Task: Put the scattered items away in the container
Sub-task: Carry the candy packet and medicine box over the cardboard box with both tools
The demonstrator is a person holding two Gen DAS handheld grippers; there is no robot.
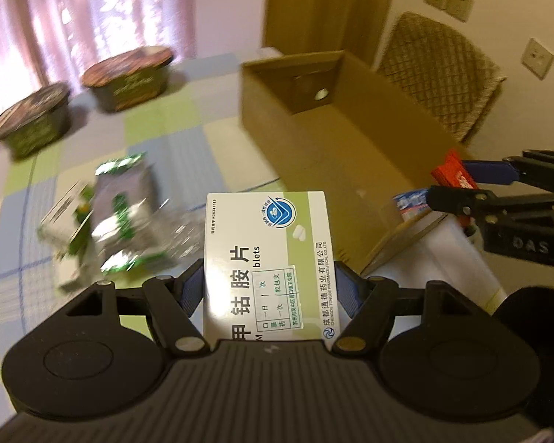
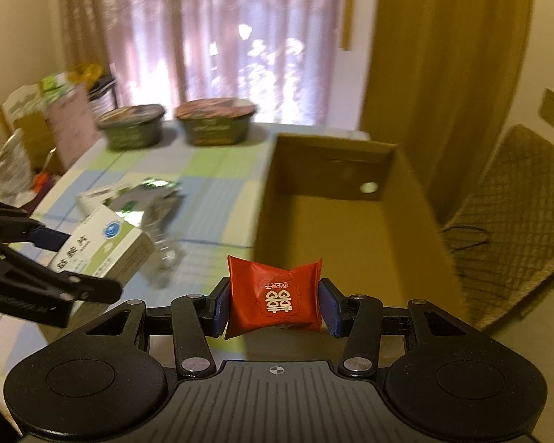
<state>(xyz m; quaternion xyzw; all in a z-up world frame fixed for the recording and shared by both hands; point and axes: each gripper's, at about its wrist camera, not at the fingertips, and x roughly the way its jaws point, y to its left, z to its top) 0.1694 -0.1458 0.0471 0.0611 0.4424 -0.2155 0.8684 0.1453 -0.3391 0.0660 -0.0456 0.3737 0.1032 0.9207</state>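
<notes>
My left gripper (image 1: 269,288) is shut on a white and green medicine box (image 1: 267,254), held above the table near the cardboard box's near left corner. The right wrist view shows the same medicine box (image 2: 103,251) at the left in the left gripper (image 2: 61,258). My right gripper (image 2: 275,304) is shut on a red candy packet (image 2: 275,293), just before the near rim of the open cardboard box (image 2: 336,229). In the left wrist view the right gripper (image 1: 452,188) and red packet (image 1: 452,173) hang at the right by the cardboard box (image 1: 336,147).
Silver and green foil packets (image 1: 122,214) and a small carton lie scattered on the checked tablecloth (image 1: 173,147) left of the box. Two dark lidded bowls (image 1: 129,77) stand at the table's far side. A woven chair (image 2: 517,229) is right of the box.
</notes>
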